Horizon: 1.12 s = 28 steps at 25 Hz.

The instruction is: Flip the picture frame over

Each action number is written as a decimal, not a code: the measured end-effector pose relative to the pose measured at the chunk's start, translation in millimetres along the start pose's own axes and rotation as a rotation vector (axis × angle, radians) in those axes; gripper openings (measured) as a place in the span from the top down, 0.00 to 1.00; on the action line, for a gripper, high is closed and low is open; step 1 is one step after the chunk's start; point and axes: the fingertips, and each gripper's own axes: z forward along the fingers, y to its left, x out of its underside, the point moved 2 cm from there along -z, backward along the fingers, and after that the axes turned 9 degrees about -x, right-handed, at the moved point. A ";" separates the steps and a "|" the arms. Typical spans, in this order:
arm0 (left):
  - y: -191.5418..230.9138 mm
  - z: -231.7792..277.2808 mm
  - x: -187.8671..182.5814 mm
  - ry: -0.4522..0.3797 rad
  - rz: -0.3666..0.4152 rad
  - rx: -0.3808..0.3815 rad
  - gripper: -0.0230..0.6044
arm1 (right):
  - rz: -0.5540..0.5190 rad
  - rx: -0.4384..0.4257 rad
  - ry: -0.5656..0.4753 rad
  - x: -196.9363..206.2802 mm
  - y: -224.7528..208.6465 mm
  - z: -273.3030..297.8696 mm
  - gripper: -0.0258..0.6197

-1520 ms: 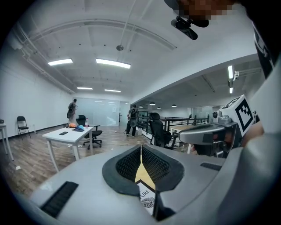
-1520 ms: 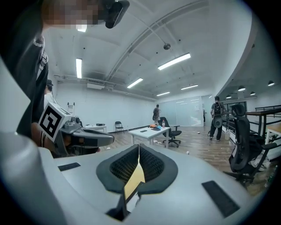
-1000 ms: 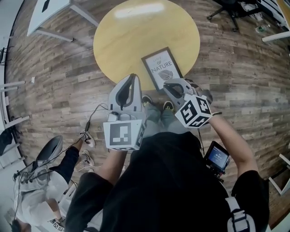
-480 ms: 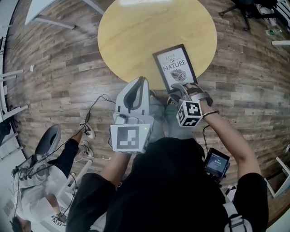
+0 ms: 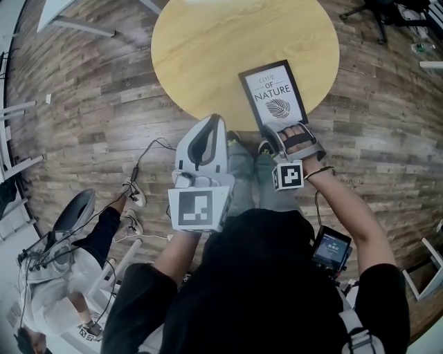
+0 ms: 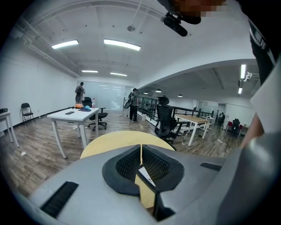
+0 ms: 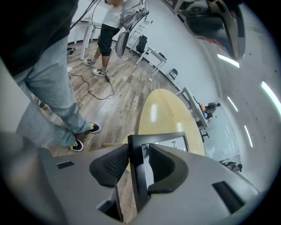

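Observation:
A black picture frame point(image 5: 273, 97) lies print side up on the round yellow table point(image 5: 208, 48), close to its near right rim. My right gripper point(image 5: 286, 130) reaches the frame's near edge. In the right gripper view that edge point(image 7: 137, 154) stands between the jaws; they are closing, and a sliver of the frame's face still shows beside the right pad point(image 7: 163, 163). My left gripper point(image 5: 206, 126) hovers left of the frame at the table's near rim, shut with nothing in it. In the left gripper view its pads point(image 6: 141, 151) meet, with a frame corner point(image 6: 145, 174) showing beneath.
The holder's shoes point(image 5: 235, 142) stand on the plank floor under the table's near rim. A cable point(image 5: 142, 173) trails to a second person point(image 5: 76, 276) at the lower left. An office chair point(image 5: 367, 14) stands top right, a white table point(image 5: 62, 10) top left.
My right gripper has dropped to the frame's near edge, rolled over, and gone from shut to open around that edge. The left gripper sank a little.

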 end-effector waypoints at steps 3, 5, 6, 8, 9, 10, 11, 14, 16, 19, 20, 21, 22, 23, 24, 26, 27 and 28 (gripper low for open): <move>5.0 1.9 -4.2 0.000 -0.001 0.002 0.92 | -0.013 0.011 -0.002 -3.7 -6.4 -2.9 0.75; 4.0 -0.5 -6.1 -0.002 0.002 -0.002 0.92 | -0.002 0.023 -0.024 -6.0 -9.3 -12.4 0.77; 2.7 -3.0 -6.3 -0.002 0.004 -0.006 0.92 | 0.005 0.034 -0.041 -8.2 -10.8 -19.1 0.77; -1.0 -7.9 -7.3 -0.005 0.008 -0.007 0.92 | 0.024 0.062 -0.080 -14.5 -17.7 -34.0 0.79; -2.9 -10.0 -8.7 -0.010 0.007 -0.002 0.92 | 0.042 0.075 -0.098 -18.0 -23.0 -41.5 0.80; -4.1 -12.0 -10.6 -0.014 0.008 0.001 0.92 | 0.064 0.087 -0.116 -21.5 -29.3 -48.7 0.80; -4.6 -13.7 -12.7 -0.017 0.008 0.004 0.92 | 0.088 0.098 -0.132 -24.8 -36.2 -55.7 0.80; -4.0 -17.8 -20.3 -0.034 0.016 0.008 0.92 | 0.149 0.132 -0.179 -33.6 -58.9 -75.9 0.81; -3.9 -19.8 -25.6 -0.052 0.037 0.015 0.92 | 0.182 0.153 -0.211 -38.5 -74.3 -89.7 0.82; -6.6 -22.4 -34.5 -0.070 0.056 0.019 0.92 | 0.245 0.175 -0.263 -43.5 -95.0 -109.2 0.83; -7.3 -23.3 -36.9 -0.073 0.058 0.017 0.92 | 0.269 0.180 -0.281 -45.2 -101.0 -114.6 0.83; -7.6 -24.2 -38.9 -0.073 0.058 0.012 0.92 | 0.294 0.183 -0.300 -47.0 -106.4 -119.5 0.83; -7.7 -24.9 -40.7 -0.077 0.062 0.008 0.92 | 0.323 0.185 -0.320 -49.0 -111.7 -124.3 0.83; -8.1 -25.7 -42.6 -0.086 0.070 0.009 0.92 | 0.356 0.185 -0.344 -51.0 -116.8 -129.3 0.83; -8.5 -27.2 -45.0 -0.094 0.075 0.010 0.92 | 0.396 0.184 -0.371 -53.0 -122.0 -135.0 0.83; -9.1 -32.2 -50.3 -0.110 0.084 0.011 0.92 | 0.490 0.187 -0.436 -56.2 -132.2 -147.9 0.83; -9.1 -35.2 -52.7 -0.117 0.088 0.011 0.92 | 0.544 0.187 -0.469 -56.7 -137.3 -154.2 0.83; -8.4 -37.8 -54.8 -0.118 0.091 0.006 0.92 | 0.600 0.187 -0.500 -56.1 -142.3 -159.7 0.83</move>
